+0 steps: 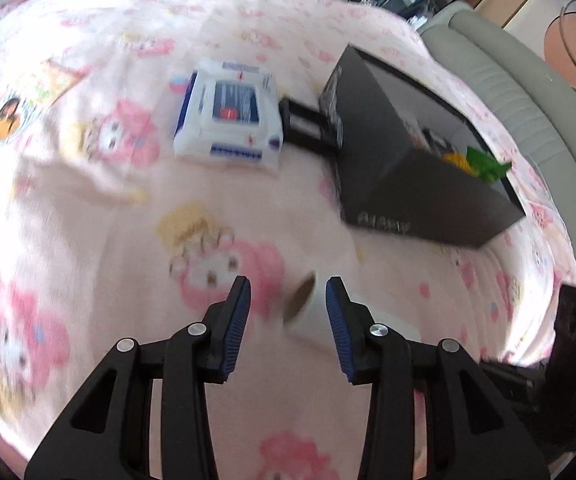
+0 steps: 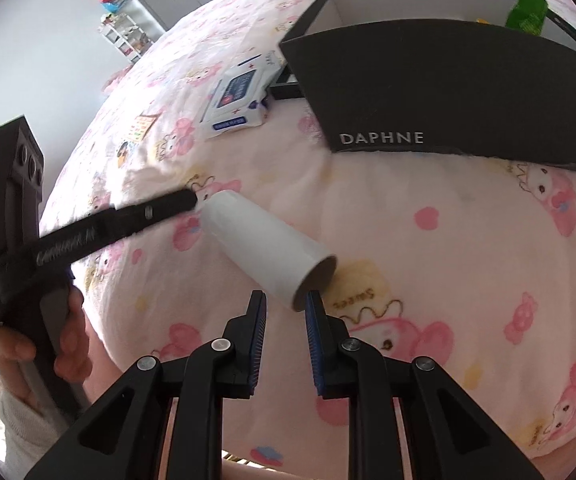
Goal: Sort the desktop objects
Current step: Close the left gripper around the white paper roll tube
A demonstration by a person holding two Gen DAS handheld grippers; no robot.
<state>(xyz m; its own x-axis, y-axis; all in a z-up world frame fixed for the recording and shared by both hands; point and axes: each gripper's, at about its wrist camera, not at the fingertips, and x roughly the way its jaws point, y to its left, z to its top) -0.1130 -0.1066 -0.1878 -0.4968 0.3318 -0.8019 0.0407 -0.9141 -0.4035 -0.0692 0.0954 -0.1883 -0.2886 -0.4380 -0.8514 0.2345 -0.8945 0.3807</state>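
Lying on pink blanket (image 2: 428, 280), white roll (image 2: 264, 240); both grippers' jaws narrowly parted, gripping nothing.

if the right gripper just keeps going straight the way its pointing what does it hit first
Most likely the white roll: its open cardboard end lies just beyond the right gripper, whose jaws stand apart with nothing clamped. Depth is unclear; it could pass beneath onto the pink blanket.

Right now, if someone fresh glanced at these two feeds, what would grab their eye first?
Probably the white paper roll lying on the pink cartoon blanket, with the right gripper open around its near end and the left gripper at its far end. Behind it sits the black DAPHNE box, open, something green inside, and a blue-and-white wipes pack to its left.
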